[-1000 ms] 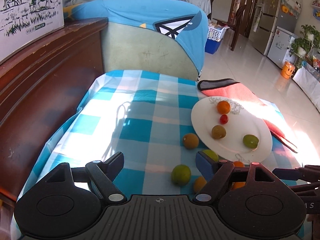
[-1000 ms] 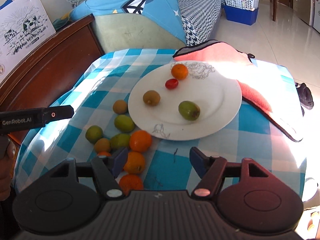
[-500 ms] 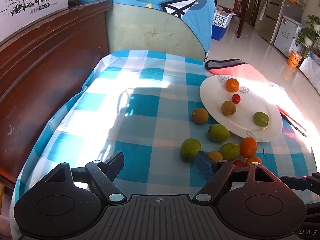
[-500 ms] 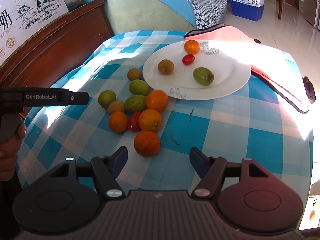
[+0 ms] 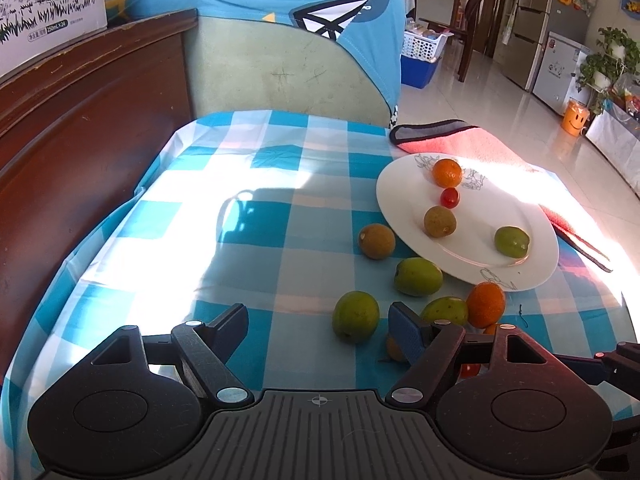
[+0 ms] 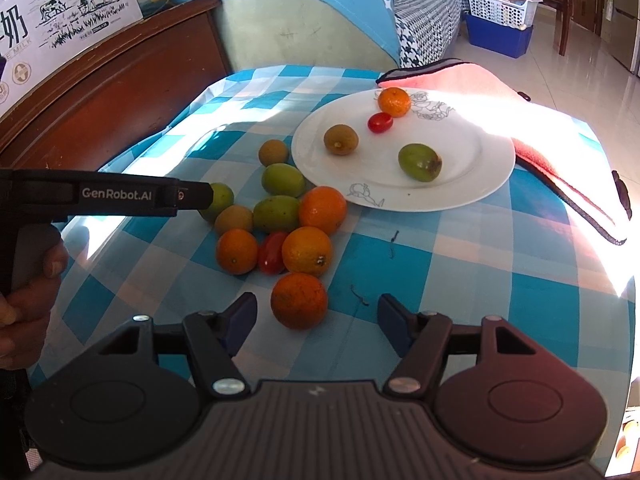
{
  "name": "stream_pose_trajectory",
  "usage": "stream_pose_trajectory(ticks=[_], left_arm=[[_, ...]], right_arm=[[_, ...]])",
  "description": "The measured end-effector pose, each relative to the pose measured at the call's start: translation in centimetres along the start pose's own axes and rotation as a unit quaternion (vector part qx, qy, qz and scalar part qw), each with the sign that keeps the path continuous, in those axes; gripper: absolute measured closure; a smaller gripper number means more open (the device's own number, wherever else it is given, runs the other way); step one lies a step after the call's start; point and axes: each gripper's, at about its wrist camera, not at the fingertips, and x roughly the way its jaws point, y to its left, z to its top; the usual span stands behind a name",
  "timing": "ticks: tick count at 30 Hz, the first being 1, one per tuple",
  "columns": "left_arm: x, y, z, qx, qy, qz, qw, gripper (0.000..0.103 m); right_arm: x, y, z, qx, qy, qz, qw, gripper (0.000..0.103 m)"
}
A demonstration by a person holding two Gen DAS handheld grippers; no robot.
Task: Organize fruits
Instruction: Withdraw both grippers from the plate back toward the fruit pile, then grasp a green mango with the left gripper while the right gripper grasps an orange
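1. Right now I judge the step in hand to be the pick-up of loose fruit from the counter for the white plate, which already carries an orange, a cherry tomato, a brown fruit and a green one.
2. My right tongs face the nearest orange, which sits low between the two fingers but closer to the left one. I would shift slightly left to centre it, then come down until the pads sit at its widest part, since a round fruit pinched high will squirt out.
3. My left tongs look at a green fruit lying just ahead, toward the right finger. I would line up on it alone, because more fruit crowds close beside and behind that finger.
4. I should lift straight up, so as not to knock the cluster and set it rolling off the cloth.
5. Right tongs: wide apart and closing a little; the orange lies between the fingers, but no pad touches it. Nothing is held.
6. Left tongs: also wide and closing slightly, empty; the green fruit is ahead of the tips, untouched.
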Motion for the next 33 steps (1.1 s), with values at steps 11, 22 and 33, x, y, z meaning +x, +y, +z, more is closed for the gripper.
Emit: stream_pose_trajectory(ticks=[11, 22, 33], left_arm=[[1.2, -0.4, 0.1, -0.009, -0.003, -0.016, 0.9998, 0.042], [2.3, -0.2, -0.3, -0.012, 0.018, -0.01, 0.9997, 0.053], [2.3, -0.8, -0.6, 0.004, 0.005, -0.005, 1.0, 0.077]], right_arm=[[0.3, 0.3, -0.1, -0.018, -0.011, -0.006, 1.0, 0.054], [0.4, 0.7, -0.2, -0.039, -0.016, -0.018, 0.999, 0.065], [0.4, 0.8, -0.3, -0.045, -0.022, -0.021, 0.999, 0.072]])
